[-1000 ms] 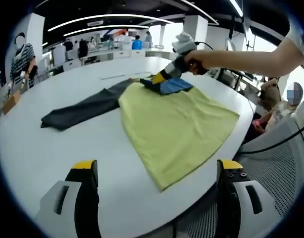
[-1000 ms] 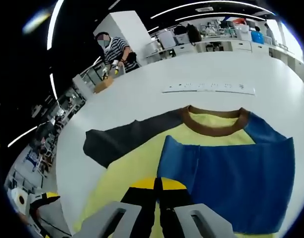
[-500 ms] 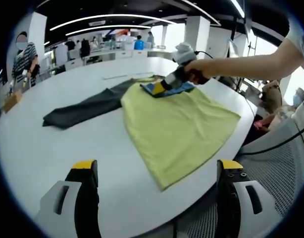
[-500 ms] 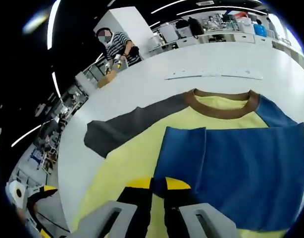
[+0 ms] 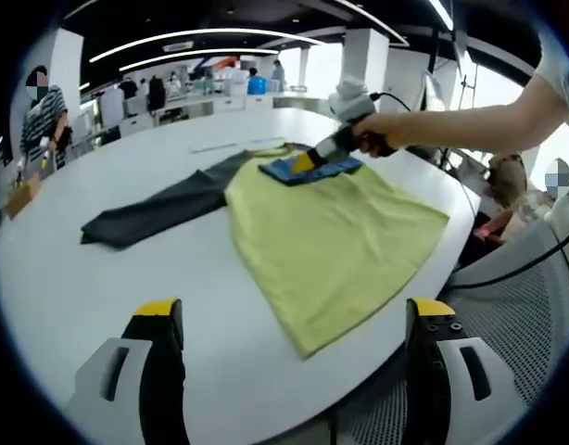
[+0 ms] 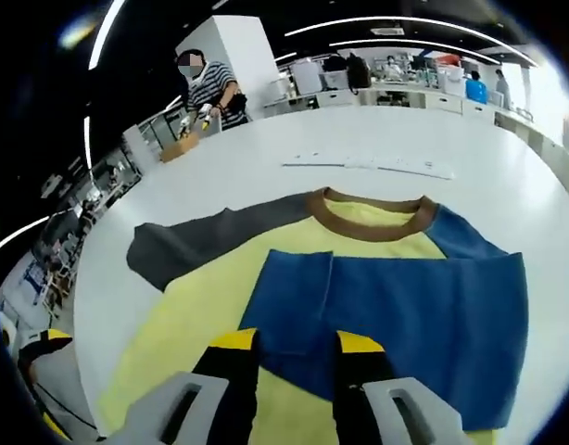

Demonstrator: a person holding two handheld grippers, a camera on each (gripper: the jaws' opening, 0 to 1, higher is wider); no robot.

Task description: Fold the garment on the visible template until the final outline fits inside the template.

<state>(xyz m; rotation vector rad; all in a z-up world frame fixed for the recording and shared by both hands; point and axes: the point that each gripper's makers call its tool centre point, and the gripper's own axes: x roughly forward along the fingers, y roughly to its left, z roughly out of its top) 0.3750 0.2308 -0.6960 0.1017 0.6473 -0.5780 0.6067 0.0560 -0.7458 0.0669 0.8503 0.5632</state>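
Looking at the right gripper view, the right gripper now has a clear gap between its yellow-tipped fingers, where half a second ago they sat pinched nearly together. So my read is it just let go of the blue sleeve, which lies folded flat across the yellow chest of the shirt. That's one sleeve fold done, I'd say.

From the left gripper view, the left gripper hangs low over the near edge of the white counter, fingers spread wide with nothing between them, same as a second ago, well apart from the shirt. The shirt lies spread out mid-counter, brown collar at the far end. The dark grey sleeve is stretched straight out to the side, so that one's my guess for the next fold, then the body.

Stuff I can't make out:
- the template itself. There's a pale strip on the counter past the collar, but I can't tell what it is, and no outline shows around the shirt
- whether the right fingers touch the cloth or hover just over it
- the shirt's hem corner closest to the right gripper, cut off by its own fingers
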